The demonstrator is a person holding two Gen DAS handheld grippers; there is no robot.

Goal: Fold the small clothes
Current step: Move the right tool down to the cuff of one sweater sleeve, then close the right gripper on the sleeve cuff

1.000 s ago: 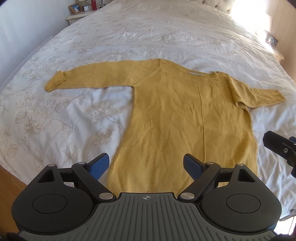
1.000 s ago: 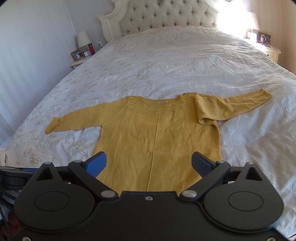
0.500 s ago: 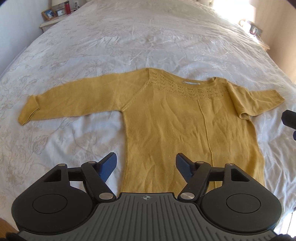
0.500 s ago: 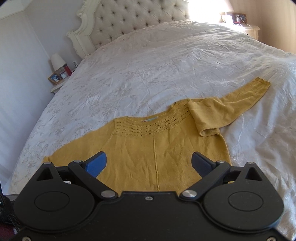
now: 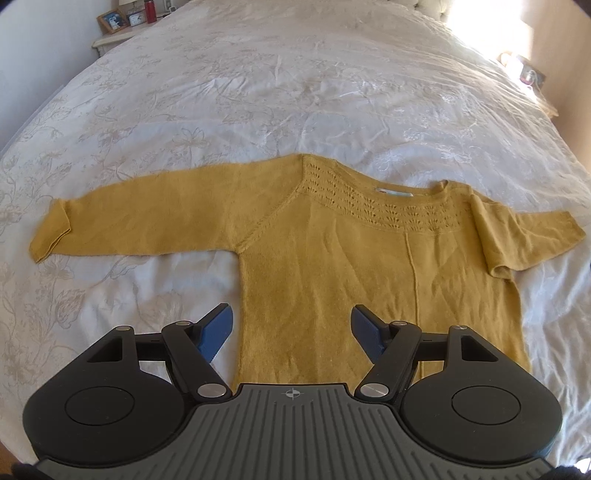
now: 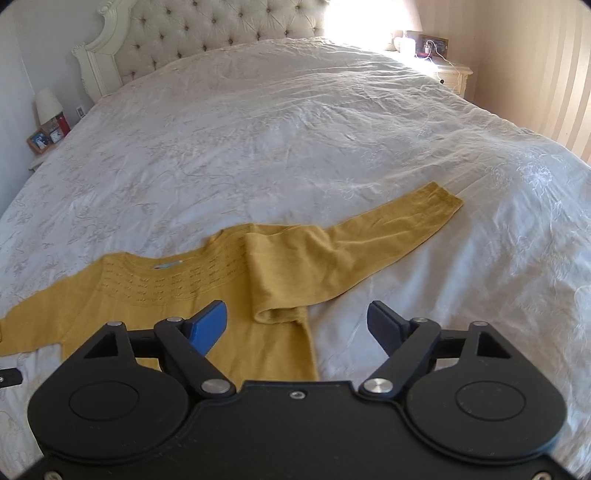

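Note:
A mustard-yellow knitted sweater point(image 5: 332, 258) lies flat on the white bedspread point(image 5: 295, 92), front up, neck away from me. Its left sleeve point(image 5: 129, 218) stretches out to the left. Its right sleeve point(image 6: 369, 243) stretches out to the right, with a fold at the shoulder point(image 6: 280, 288). My left gripper point(image 5: 291, 325) is open and empty above the sweater's lower left side. My right gripper point(image 6: 295, 321) is open and empty above the right armpit and side edge of the sweater point(image 6: 258, 332).
The bed has a tufted cream headboard point(image 6: 221, 33). A nightstand with a lamp and photo frame point(image 6: 40, 136) stands at the left, another nightstand point(image 6: 443, 70) at the far right. A tip of the left tool point(image 6: 9, 376) shows at the left edge of the right wrist view.
Both grippers have moved forward and closer to the sweater. The right one has swung right toward the right sleeve. Both stayed open, and the sweater has not moved.

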